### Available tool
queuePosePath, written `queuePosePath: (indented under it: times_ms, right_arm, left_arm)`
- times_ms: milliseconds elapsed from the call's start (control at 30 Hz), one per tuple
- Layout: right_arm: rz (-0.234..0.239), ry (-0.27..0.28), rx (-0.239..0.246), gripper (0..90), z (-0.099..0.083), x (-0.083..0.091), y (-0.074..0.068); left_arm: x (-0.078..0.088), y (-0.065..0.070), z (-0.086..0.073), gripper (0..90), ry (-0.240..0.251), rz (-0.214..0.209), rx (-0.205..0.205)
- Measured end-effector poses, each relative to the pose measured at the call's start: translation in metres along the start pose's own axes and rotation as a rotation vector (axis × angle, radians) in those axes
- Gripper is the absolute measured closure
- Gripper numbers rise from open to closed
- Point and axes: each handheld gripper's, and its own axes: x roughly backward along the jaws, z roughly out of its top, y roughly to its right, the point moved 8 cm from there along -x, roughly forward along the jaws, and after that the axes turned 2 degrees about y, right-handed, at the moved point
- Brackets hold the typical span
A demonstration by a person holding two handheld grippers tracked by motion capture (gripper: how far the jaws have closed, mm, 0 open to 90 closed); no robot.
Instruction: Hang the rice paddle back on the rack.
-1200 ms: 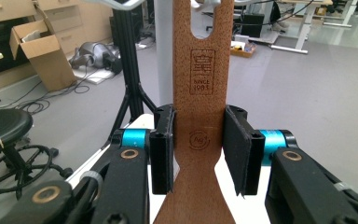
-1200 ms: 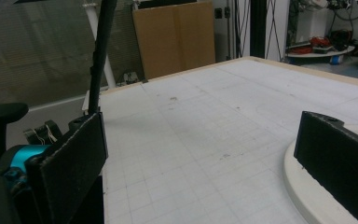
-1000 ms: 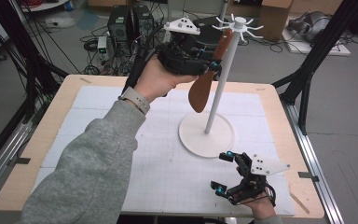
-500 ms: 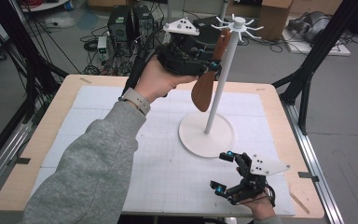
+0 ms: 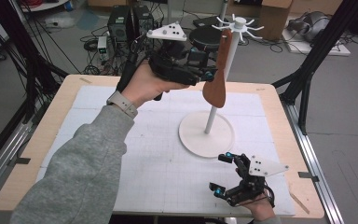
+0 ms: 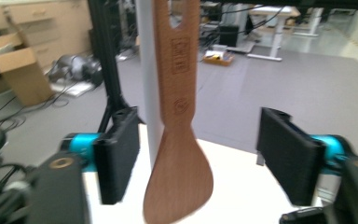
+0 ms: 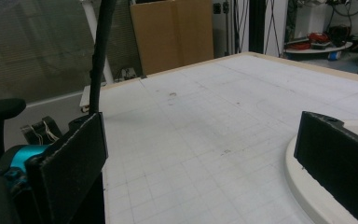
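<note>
Above the tabletop's far edge: left tool (image 5: pixel 209 77) jaws just opening, wooden spatula (image 5: pixel 216 84) hanging free on rack (image 5: pixel 230 60); withdraw next. Right tool (image 5: pixel 226 175) wide, idle.

You are working in a robotics lab. Beyond your gridded table (image 5: pixel 121 154), tangled cables (image 5: pixel 74 51) and electronics (image 5: pixel 126 21) cover the grey floor at upper left, with cardboard boxes (image 5: pixel 272 18) at upper right.

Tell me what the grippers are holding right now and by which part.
Nothing: the left gripper has just opened around the hanging wooden spatula; the right gripper is open.
</note>
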Motion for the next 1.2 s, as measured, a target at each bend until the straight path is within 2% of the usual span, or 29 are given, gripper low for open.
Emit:
queuePosePath:
  times_ms: [100,200,300,400,533,633,767,933,1033,1200]
  right_arm:
    - [-0.002,0.003,-0.003,1.5,0.0,0.0,0.0]
    - [0.0,-0.001,-0.005,1.5,0.0,0.0,-0.001]
    - [-0.001,0.0,-0.008,1.5,0.0,-0.001,-0.001]
    - [-0.002,-0.007,-0.003,1.5,0.0,-0.003,-0.001]
    - [-0.005,-0.005,0.008,1.5,0.002,-0.004,-0.002]
    - [-0.003,-0.009,0.006,1.5,0.002,-0.004,-0.003]
    - [-0.011,-0.01,0.008,1.5,0.002,-0.002,-0.002]
    - [-0.008,-0.008,0.005,1.5,0.002,-0.001,-0.002]
    - [-0.001,-0.007,0.003,1.5,0.002,-0.002,-0.003]
    - [0.006,-0.013,0.008,1.5,0.002,-0.002,-0.006]
  left_arm:
    - [0.008,0.003,-0.002,16.5,0.005,-0.012,-0.017]
    - [0.017,0.003,-0.007,12.9,0.002,-0.014,-0.035]
    - [0.027,0.001,-0.013,8.4,-0.001,0.014,-0.052]
    - [0.038,0.0,-0.019,6.1,0.018,0.021,-0.034]
    - [0.051,-0.003,-0.03,1.8,-0.01,0.015,-0.023]
    - [0.058,-0.003,-0.035,1.8,0.001,-0.007,-0.006]
    - [0.065,-0.005,-0.044,1.7,-0.012,-0.003,-0.01]
    - [0.076,-0.006,-0.056,1.8,-0.012,0.021,-0.025]
    - [0.083,-0.006,-0.068,1.8,-0.025,0.035,-0.055]
    - [0.094,-0.007,-0.079,1.8,-0.022,0.052,-0.05]
